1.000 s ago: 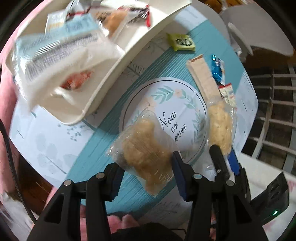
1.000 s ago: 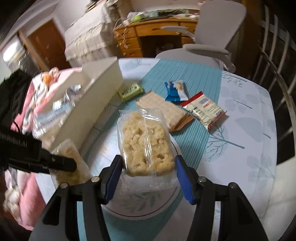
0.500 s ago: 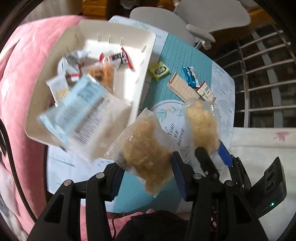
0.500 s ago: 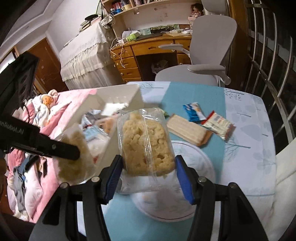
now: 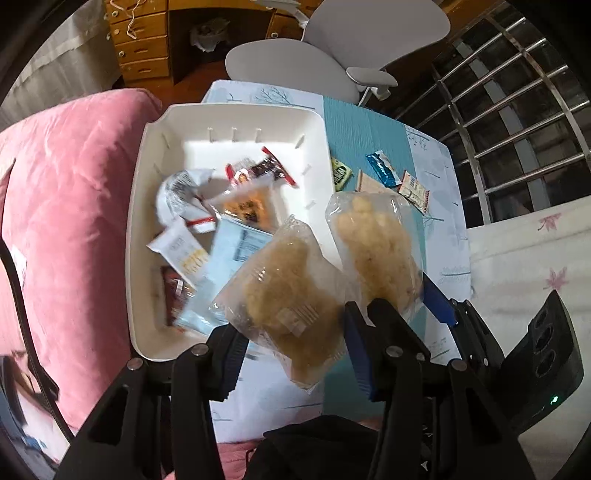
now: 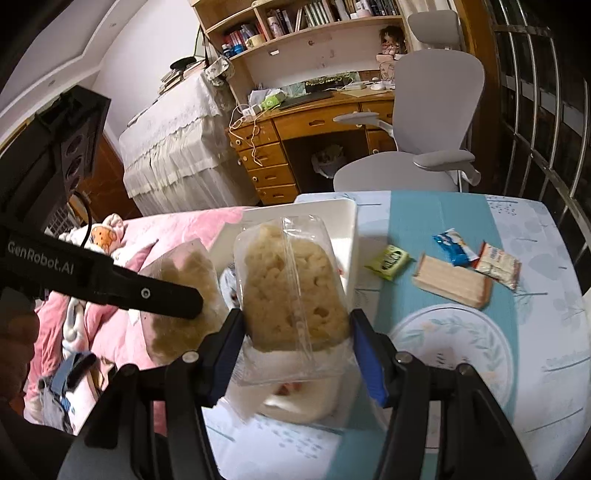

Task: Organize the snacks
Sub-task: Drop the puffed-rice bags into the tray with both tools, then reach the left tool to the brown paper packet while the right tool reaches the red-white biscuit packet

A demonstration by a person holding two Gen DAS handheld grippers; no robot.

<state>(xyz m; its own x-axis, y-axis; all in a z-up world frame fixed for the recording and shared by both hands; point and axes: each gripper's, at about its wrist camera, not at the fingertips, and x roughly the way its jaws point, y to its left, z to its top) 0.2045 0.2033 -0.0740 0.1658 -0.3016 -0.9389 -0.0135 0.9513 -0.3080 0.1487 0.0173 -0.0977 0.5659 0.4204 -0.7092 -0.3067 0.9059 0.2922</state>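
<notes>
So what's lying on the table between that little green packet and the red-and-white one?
Two things: a flat tan wafer pack and a blue packet, between the green packet and the red-and-white packet. The right wrist view shows it best.

Grey office chair (image 6: 424, 147) by wooden desk (image 6: 306, 125), pink quilt (image 5: 66, 221), bookshelf (image 6: 295, 22).

Loose packets (image 5: 207, 236) crowd the white bin's (image 5: 147, 206) near half toward six o'clock, while its far floor toward twelve o'clock lies bare.
</notes>
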